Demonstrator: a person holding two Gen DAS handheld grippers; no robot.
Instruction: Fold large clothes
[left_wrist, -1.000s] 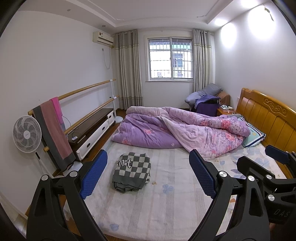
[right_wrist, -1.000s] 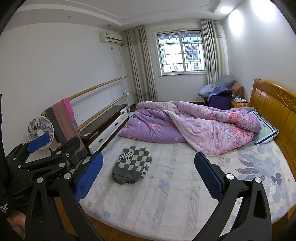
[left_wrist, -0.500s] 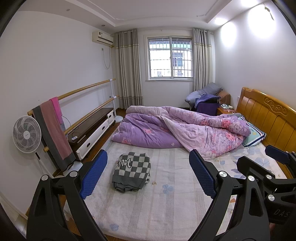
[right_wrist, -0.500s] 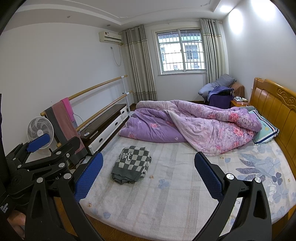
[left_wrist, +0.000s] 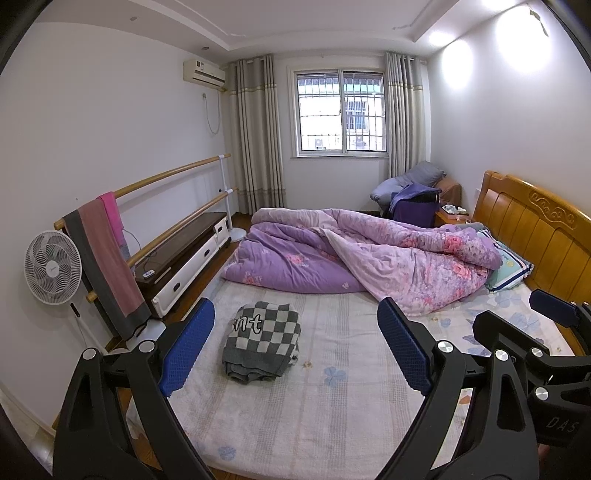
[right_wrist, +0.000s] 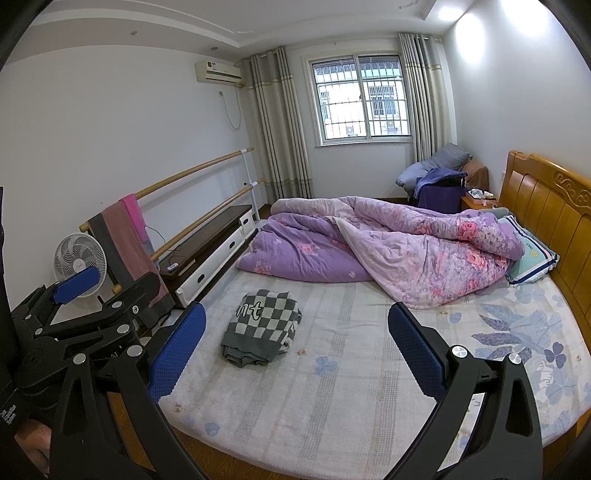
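Observation:
A folded grey-and-white checkered garment (left_wrist: 262, 341) with white letters lies on the bed's left part; it also shows in the right wrist view (right_wrist: 261, 334). My left gripper (left_wrist: 295, 349) is open and empty, held above the bed's near edge, well short of the garment. My right gripper (right_wrist: 297, 352) is open and empty, also back from the garment, to the right of the left one. The right gripper's body shows at the right of the left wrist view (left_wrist: 528, 350), and the left gripper's body shows at the left of the right wrist view (right_wrist: 85, 317).
The bed (left_wrist: 332, 413) has a pale flowered sheet. A rumpled purple quilt (left_wrist: 369, 258) fills its far half, with a pillow (left_wrist: 511, 267) by the wooden headboard (left_wrist: 535, 225). On the left stand a fan (left_wrist: 51, 267), a rail with hanging towels (left_wrist: 107, 258) and a low cabinet (left_wrist: 184, 254).

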